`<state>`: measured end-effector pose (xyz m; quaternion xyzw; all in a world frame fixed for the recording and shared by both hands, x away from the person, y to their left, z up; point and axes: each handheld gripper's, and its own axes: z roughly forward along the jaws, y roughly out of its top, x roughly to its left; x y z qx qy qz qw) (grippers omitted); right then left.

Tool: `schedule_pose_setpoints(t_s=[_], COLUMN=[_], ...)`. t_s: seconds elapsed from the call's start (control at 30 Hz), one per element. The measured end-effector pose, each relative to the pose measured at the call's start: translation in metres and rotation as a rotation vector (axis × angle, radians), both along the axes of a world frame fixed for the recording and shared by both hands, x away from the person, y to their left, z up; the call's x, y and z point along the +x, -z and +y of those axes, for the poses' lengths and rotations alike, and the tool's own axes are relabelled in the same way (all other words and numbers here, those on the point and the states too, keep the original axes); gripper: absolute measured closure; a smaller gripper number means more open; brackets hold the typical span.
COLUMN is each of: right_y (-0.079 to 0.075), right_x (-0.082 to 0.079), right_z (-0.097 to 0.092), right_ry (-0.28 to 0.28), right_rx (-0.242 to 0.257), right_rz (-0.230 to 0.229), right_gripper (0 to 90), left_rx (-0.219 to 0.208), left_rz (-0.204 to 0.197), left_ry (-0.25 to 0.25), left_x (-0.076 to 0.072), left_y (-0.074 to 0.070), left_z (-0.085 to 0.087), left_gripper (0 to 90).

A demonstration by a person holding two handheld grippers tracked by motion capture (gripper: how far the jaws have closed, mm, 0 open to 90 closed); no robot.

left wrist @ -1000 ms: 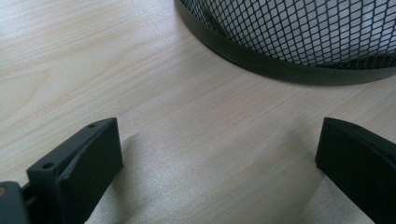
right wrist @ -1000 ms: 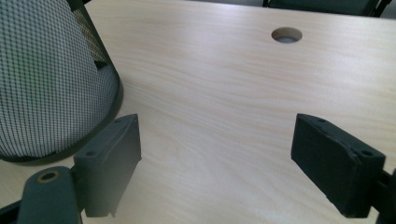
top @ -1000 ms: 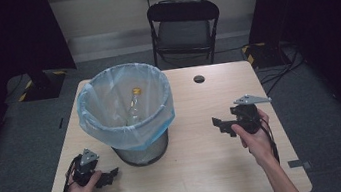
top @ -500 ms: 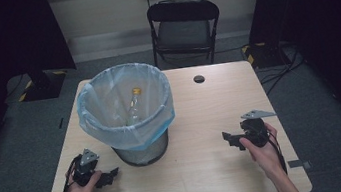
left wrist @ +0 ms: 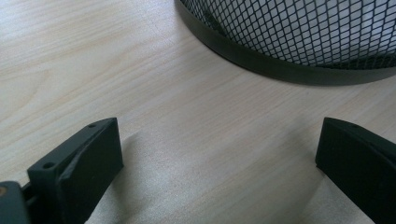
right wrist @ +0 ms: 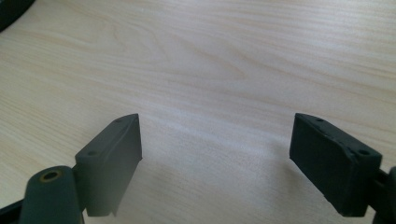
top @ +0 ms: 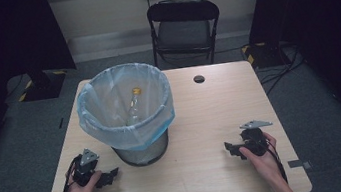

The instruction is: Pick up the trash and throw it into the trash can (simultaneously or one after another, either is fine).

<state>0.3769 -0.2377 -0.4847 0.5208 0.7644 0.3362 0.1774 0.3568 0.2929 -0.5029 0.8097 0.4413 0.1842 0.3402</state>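
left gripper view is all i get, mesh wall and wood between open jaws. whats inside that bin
Observer: From the high view, the wire bin has a pale blue bag lining it, and a clear bottle with a yellow cap stands tilted inside.
Operator: wheres the other gripper
Observer: The right gripper is low over the table near its right front, well apart from the bin.
Operator: is it carrying anything
Observer: No. In the right gripper view its jaws stand wide open with bare wood between them.
Operator: anything else on the table
Observer: A round cable hole at the far edge, with a black folding chair behind it.
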Motion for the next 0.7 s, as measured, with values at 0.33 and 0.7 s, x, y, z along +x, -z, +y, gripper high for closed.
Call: schedule_pose_setpoints(t_s=[0.33, 0.7], right_y=[0.009, 0.015], right_x=[-0.005, -0.012], right_z=[0.003, 0.006], right_ry=[0.008, 0.011], right_rx=[-0.026, -0.063], right_rz=[-0.022, -0.085], right_gripper=[17.2, 16.5], left_rx=[0.000, 0.002], left_rz=[0.000, 0.000], left_ry=[0.000, 0.001], left_x=[0.000, 0.000], left_y=[0.000, 0.000], left_z=[0.000, 0.000], left_gripper=[0.1, 0.1])
